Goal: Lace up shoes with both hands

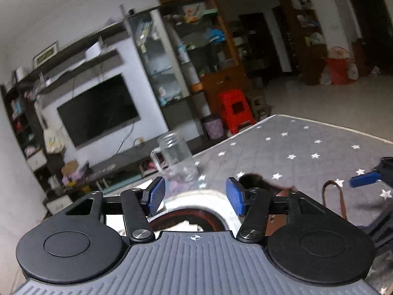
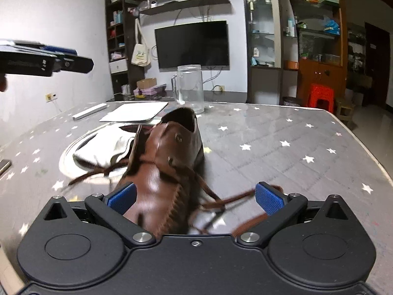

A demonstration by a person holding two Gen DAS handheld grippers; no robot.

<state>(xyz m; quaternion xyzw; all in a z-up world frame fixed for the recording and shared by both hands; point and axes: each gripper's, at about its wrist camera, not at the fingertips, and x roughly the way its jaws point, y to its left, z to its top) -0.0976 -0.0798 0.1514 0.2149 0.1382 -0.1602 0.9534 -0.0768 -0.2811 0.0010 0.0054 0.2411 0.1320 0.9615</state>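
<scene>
Right hand-held gripper wide over brown shoe, left hand-held gripper wide, no legible writing.

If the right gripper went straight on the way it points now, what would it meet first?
The brown shoe. Its toe already lies between the open fingers of the right gripper, with the loose lace across the gap, so the shoe would likely be met at once. The glass jar stands well behind it.

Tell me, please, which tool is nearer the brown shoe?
Right. The right tool straddles the brown shoe toe, open; the left tool hovers higher, off to its left.
</scene>
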